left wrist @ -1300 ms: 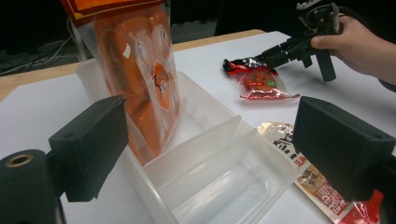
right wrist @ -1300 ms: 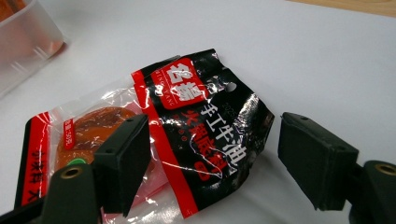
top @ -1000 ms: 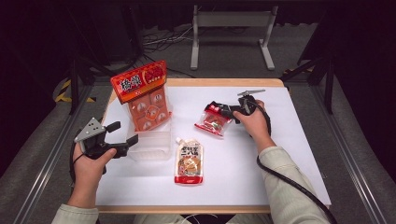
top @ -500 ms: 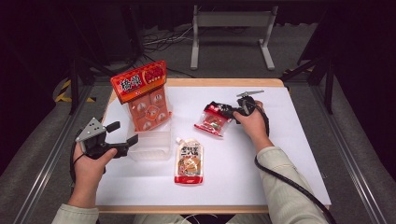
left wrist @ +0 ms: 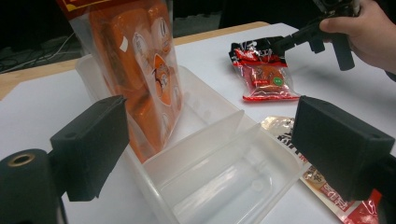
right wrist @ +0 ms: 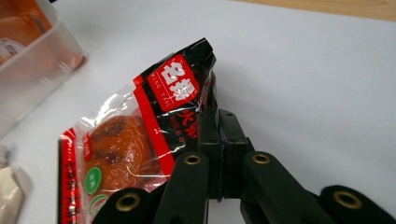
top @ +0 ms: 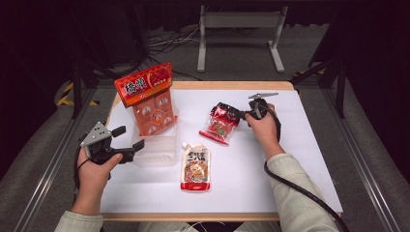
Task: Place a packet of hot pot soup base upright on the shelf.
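**Two hand-held grippers at a table: one clamped on a snack packet, one open at a clear bin**

High view. The right gripper (top: 240, 114), held in the person's right hand (top: 261, 129), has its jaws closed on the black top edge of a red snack packet (top: 220, 126); the packet slants away from the jaws toward the person's left, its lower end on the white table (top: 300, 159). The left gripper (top: 131, 139) sits in the left hand (top: 94, 169) with its jaws apart, holding nothing, their tips just beside the near left wall of a clear plastic bin (top: 155, 150). A tall orange bag (top: 150, 99) stands upright in the bin's far part. A spouted pouch (top: 195, 166) lies flat on the table, just right of the bin and between the two grippers.

Left gripper view. The two black jaws stand wide apart, with the bin (left wrist: 224, 158) between and beyond them. A divider splits the bin; the orange bag (left wrist: 140, 74) fills the far compartment, above the left jaw. The pouch (left wrist: 322, 182) lies partly behind the right jaw. Farther off, the snack packet (left wrist: 264, 77) hangs from the right gripper (left wrist: 285, 44).

Right gripper view. The jaws are pressed together on the packet's (right wrist: 154, 135) black corner, the packet stretching away to the jaws' left. A corner of the bin (right wrist: 32, 70) lies at upper left.
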`<state>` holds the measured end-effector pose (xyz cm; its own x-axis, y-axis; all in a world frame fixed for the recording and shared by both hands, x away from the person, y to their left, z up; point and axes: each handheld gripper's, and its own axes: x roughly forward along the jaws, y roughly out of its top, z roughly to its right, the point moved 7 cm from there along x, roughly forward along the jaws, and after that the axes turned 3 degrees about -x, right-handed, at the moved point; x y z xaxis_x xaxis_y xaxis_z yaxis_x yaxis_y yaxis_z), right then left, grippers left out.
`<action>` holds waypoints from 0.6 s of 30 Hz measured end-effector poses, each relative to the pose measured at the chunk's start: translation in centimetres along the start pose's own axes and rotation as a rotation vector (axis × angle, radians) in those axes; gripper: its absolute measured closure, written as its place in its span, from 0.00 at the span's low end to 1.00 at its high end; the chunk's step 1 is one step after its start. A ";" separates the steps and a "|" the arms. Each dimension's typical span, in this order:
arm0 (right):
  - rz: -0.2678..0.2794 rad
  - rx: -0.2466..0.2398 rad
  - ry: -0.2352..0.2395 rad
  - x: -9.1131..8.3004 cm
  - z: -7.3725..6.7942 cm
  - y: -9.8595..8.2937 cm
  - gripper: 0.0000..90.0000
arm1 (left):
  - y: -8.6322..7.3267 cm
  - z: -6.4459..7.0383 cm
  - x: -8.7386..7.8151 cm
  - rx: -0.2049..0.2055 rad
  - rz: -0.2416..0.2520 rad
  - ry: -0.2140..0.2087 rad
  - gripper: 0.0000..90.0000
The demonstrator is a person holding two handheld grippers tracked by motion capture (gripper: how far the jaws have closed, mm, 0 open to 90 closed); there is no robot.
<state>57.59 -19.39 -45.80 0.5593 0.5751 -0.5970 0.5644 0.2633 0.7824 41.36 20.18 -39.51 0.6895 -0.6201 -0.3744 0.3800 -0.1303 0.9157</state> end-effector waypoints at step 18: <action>0.121 -0.124 0.073 -5.0 -4.8 2.5 1.00 | 0.4 1.7 1.0 0.030 -0.013 -0.039 0.13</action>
<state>53.27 -17.90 -39.97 0.5706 0.6617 -0.4865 0.4139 0.2800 0.8662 41.16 18.18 -39.29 0.6602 -0.6475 -0.3806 0.3693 -0.1614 0.9152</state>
